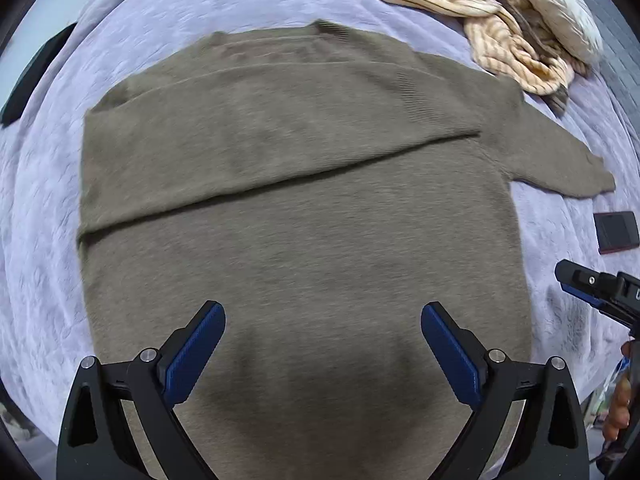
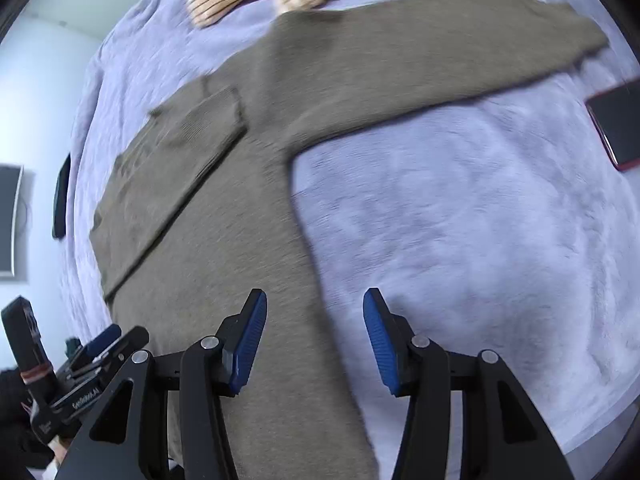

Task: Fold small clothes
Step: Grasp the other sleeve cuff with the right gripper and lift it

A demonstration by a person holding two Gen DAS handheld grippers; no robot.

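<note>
A brown knitted sweater (image 1: 304, 208) lies flat on a lavender bed cover (image 1: 36, 208) and fills the centre of the left wrist view. One sleeve (image 1: 280, 136) is folded across the chest, forming a diagonal edge from lower left to centre right. The other sleeve (image 2: 440, 48) lies spread out, reaching toward the upper right of the right wrist view. The left gripper (image 1: 323, 322) hovers over the lower body of the sweater, its blue-padded fingers (image 1: 196, 354) spread wide with nothing between them. The right gripper (image 2: 315, 308) stands above the sweater's side edge, where brown knit meets bed cover; its fingers (image 2: 248, 344) are moderately apart and clasp nothing. In the left wrist view the right gripper shows at the right edge, clear of the sweater. A cream striped garment (image 1: 460, 4) lies bunched in the upper right of the left wrist view, apart from the sweater. A dark phone with a red rim (image 1: 616, 232) lies on the bed cover at the right, just below the spread sleeve's cuff.
</note>
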